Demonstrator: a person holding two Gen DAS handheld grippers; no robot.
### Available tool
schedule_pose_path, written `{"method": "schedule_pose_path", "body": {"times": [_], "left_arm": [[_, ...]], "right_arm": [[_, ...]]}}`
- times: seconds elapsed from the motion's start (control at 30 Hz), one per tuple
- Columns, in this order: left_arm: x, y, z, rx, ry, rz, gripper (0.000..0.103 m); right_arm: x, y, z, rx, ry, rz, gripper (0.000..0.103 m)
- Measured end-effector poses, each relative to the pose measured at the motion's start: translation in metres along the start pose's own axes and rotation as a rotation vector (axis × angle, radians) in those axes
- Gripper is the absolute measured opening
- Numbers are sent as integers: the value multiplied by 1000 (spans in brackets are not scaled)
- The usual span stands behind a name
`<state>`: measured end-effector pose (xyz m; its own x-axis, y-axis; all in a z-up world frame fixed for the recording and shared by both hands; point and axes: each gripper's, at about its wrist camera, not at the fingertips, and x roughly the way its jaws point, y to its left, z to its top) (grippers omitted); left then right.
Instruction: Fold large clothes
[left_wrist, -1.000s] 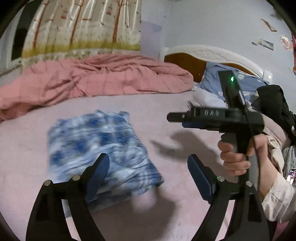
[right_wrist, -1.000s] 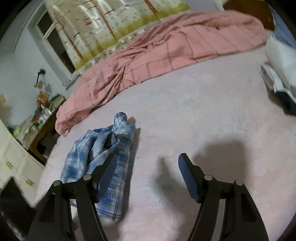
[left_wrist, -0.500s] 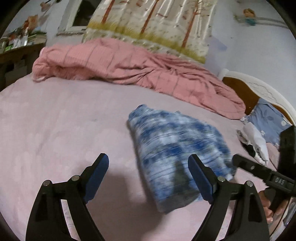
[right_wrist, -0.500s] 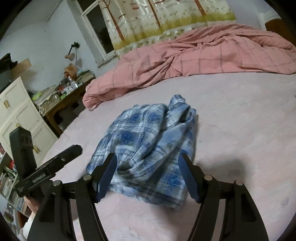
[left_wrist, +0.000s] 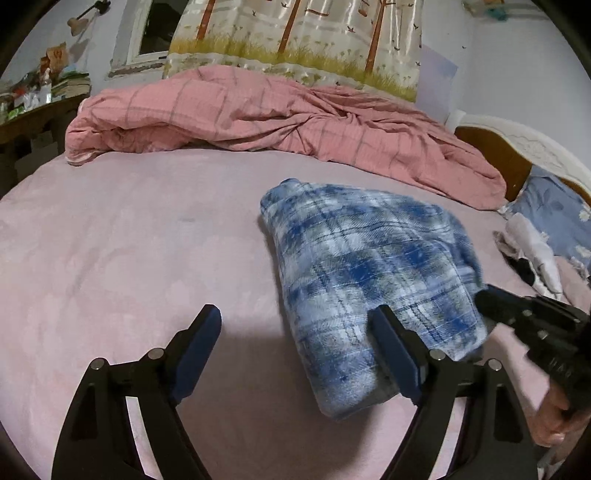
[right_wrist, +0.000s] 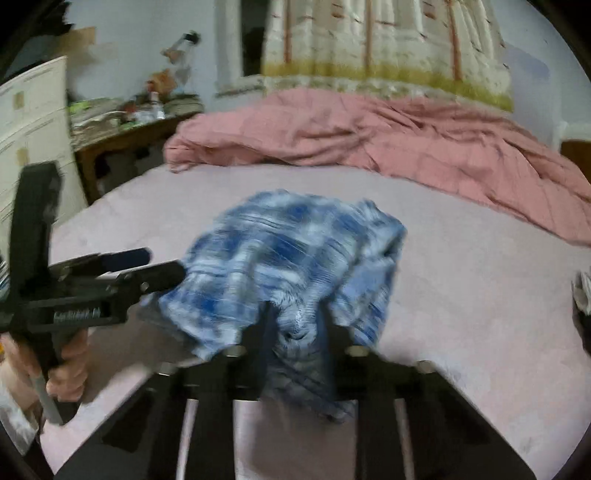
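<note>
Pink and softly napped, the bed sheet (left_wrist: 122, 258) fills both views, and on it, toward the near right in the left wrist view, lies the blue plaid shirt (left_wrist: 373, 280). It is a loose bundle, not a flat stack: one rounded lump at its far left corner, a broad checked panel sloping toward the near edge, soft rolled sides and no crisp crease anywhere. The cloth looks like thin brushed flannel, limp enough to sag wherever it goes unsupported.

By my reading the folding has barely begun; the garment would need to be opened and spread flat before any real fold, so nearly all the work is left.

In the right wrist view, blurred by motion, the right gripper (right_wrist: 295, 332) has its fingers drawn narrow with a bunched ridge of plaid pinched between them at the shirt's near edge. The left gripper (left_wrist: 295, 350) is spread wide and holds nothing; its right finger stands in front of the shirt's near left side, and whether it touches the cloth I cannot tell.

Farther out, a rumpled pink checked quilt (left_wrist: 280, 114) is heaped along the far side of the bed, with a tree-printed curtain (left_wrist: 295, 33) hanging behind it. A wooden headboard (left_wrist: 517, 155) and a blue floral pillow (left_wrist: 554, 210) sit at the far right.
</note>
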<state>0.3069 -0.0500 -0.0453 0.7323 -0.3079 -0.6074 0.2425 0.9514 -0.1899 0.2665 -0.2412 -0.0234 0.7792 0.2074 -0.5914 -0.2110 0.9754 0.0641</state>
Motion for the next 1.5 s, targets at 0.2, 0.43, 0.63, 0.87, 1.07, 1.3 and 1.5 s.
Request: {"method": "schedule_pose_path", "body": {"times": [0.2, 0.43, 0.63, 0.87, 1.07, 1.3, 1.5], "left_arm": [[5, 20, -7, -88, 12, 32, 83], [8, 4, -10, -6, 21, 49, 74], [10, -5, -11, 44, 25, 79, 70], [-15, -12, -11, 86, -77, 13, 58], [-45, -24, -9, 119, -213, -90, 66], [-12, -18, -6, 81, -90, -23, 72], [10, -2, -6, -11, 27, -41, 79]], "right_arm": [[-11, -18, -13, 76, 4, -161, 0], [-19, -58, -2, 255, -39, 68, 13], [-12, -41, 25, 189, -96, 91, 53], [29, -40, 18, 209, -56, 99, 7], [-1, -47, 19, 237, -143, 54, 3], [29, -44, -3, 224, 9, -38, 3], [43, -57, -5, 281, 64, 43, 3]]}}
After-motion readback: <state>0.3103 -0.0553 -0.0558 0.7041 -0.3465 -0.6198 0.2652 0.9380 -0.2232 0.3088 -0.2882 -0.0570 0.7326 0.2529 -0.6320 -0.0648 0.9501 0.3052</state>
